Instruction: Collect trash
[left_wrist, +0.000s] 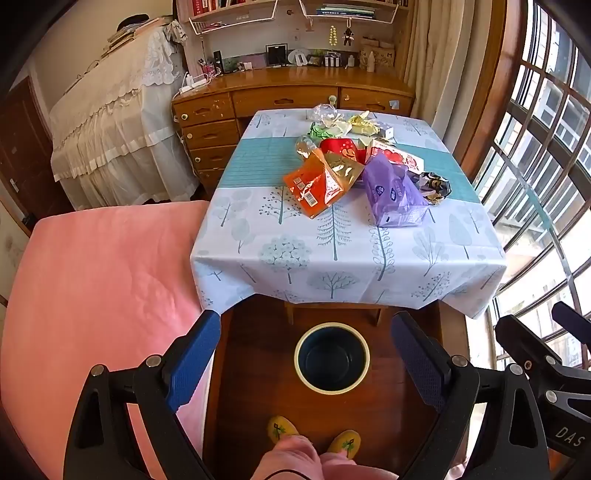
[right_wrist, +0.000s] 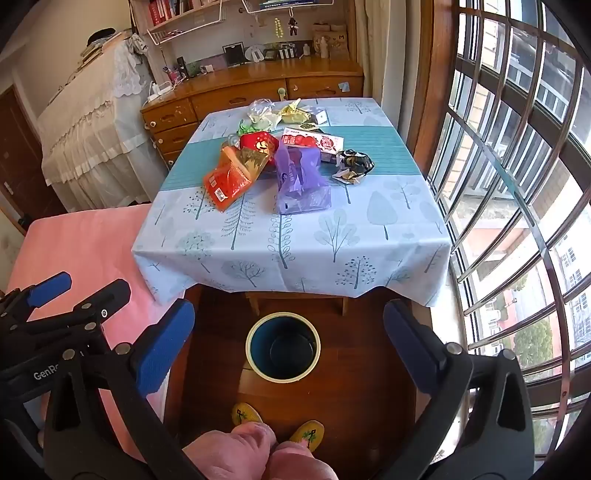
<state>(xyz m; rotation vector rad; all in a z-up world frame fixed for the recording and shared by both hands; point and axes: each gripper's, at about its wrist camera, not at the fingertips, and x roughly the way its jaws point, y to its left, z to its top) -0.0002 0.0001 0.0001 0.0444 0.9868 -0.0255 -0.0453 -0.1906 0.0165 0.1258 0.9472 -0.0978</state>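
The left gripper (left_wrist: 306, 347) is spread wide with nothing between its black arms, and its fingertips (left_wrist: 194, 360) carry blue pads with a fine dimpled grid. In its view the right gripper's frame shows at the right edge with the white letters "DAS". The right gripper (right_wrist: 288, 339) is spread just as wide and holds nothing; its blue pads (right_wrist: 164, 347) have the same rubbery texture. In the right wrist view the left gripper's body at the left edge reads "GenR", the rest cut off.

Both grippers tilt down over a round bin (left_wrist: 331, 356) on the wooden floor (left_wrist: 255, 369), dark blue inside with a cream rim and no trash in it. Near the bin are two yellow knitted slippers (left_wrist: 281, 432) and pink trouser legs (right_wrist: 236, 454).

Beyond the bin stands a table under a glossy tablecloth (left_wrist: 332, 254), pale blue with printed trees and a teal ribbed band across it. The trash lies heaped on that band and just in front of it: an orange plastic bag (left_wrist: 314, 188) with a barcode label, a crinkled gold foil wrapper (left_wrist: 341, 168), a limp purple bag (left_wrist: 395, 195) with small round logos too small to read, a red pouch (left_wrist: 338, 147), a flat red and white carton (left_wrist: 393, 155) with unreadable print, a crumpled black and gold wrapper (left_wrist: 436, 184), and pale green and yellow paper scraps (left_wrist: 343, 127) at the far end.

A pink fleecy bedcover (left_wrist: 99, 295) is to the left, a varnished wooden desk (left_wrist: 288, 85) behind the table, and a barred window (right_wrist: 517, 184) on the right.
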